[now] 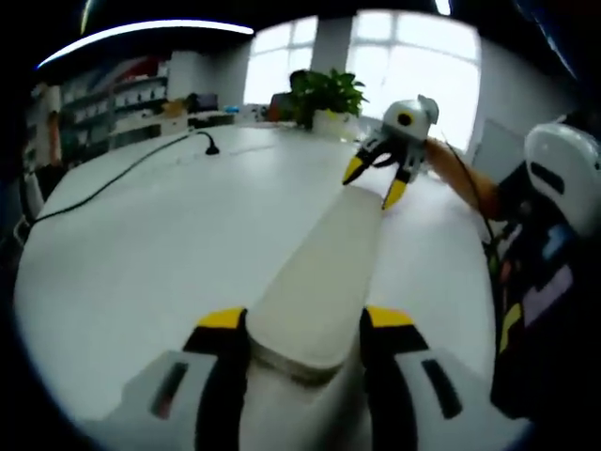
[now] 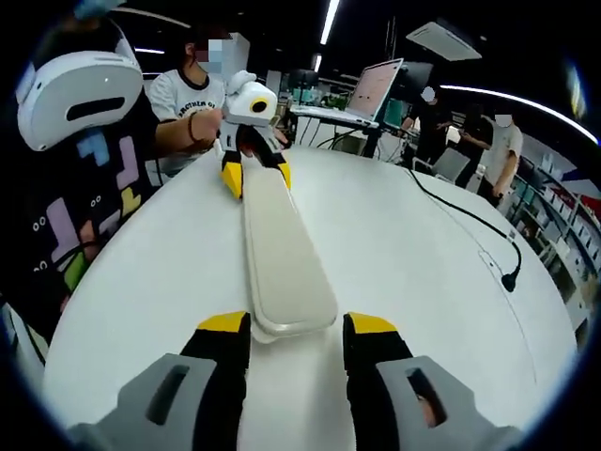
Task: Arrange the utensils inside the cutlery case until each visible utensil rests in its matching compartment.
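Where the left gripper view looks along its own jaws, the left claw (image 1: 305, 324) stands open astride the near end of the closed, cream cutlery case (image 1: 324, 282), whether the jaws touch it I cannot tell, and the case lies lengthwise on the white bench (image 1: 141, 254), with the right claw (image 1: 373, 183) parted at its far end, a black cable (image 1: 113, 178) trailing toward the bench's far edge. Seen from the right gripper view, the right claw (image 2: 299, 324) stands open astride the case's (image 2: 282, 263) near end, contact again uncertain, while the left claw (image 2: 255, 174) straddles the far end near the bench's (image 2: 423, 272) far edge, beside a seated person (image 2: 183, 103).
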Demonstrator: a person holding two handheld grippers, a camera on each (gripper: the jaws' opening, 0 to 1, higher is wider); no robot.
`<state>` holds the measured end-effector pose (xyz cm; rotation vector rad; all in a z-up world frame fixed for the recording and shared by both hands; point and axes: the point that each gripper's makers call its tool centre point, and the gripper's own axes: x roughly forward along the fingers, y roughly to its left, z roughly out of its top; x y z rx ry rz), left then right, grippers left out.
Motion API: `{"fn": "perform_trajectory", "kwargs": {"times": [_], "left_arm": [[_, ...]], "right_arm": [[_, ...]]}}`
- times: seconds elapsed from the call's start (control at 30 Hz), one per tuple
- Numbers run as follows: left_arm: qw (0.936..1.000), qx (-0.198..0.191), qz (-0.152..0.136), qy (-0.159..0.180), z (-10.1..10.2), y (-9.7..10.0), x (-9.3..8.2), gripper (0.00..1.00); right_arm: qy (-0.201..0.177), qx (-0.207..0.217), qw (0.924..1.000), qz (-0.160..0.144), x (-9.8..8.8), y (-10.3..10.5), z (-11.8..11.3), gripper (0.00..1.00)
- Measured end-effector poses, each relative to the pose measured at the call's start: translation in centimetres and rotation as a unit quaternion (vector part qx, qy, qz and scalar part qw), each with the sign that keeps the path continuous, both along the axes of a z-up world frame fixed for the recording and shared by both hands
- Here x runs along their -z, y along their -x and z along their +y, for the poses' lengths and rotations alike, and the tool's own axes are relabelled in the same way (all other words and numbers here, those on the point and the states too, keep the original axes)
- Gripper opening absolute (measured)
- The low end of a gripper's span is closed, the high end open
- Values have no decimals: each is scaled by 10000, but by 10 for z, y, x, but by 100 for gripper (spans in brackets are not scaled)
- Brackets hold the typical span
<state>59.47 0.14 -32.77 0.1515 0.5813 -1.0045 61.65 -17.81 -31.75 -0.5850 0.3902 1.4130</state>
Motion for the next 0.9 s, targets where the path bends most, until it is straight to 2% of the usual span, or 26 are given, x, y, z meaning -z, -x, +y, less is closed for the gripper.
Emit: {"fn": "perform_trajectory", "kwargs": {"times": [0.13,0.23,0.33,0.43,0.63,0.7,0.9], "left_arm": [[9999,97,-45,46,0,0,0,49],[9998,171,-92,90,-1,-2,-1,49],[9996,243,-93,84,-4,-6,-1,49],[9992,355,-155,61,-9,-10,-1,49],[9978,606,-259,76,-18,-19,-2,50],[9973,667,-276,105,-21,-23,-3,50],[9960,826,-309,143,-29,-27,-3,50]], "right_arm": [[-104,-18,9997,213,-4,2,-1,37],[-152,44,9996,251,-5,3,-2,37],[-143,209,9985,482,-6,4,-6,36],[-75,236,9989,392,-7,5,-10,36],[5,358,9984,434,-6,12,-18,36],[8,549,9969,568,-5,11,-21,36],[36,606,9966,553,-5,16,-26,36]]}}
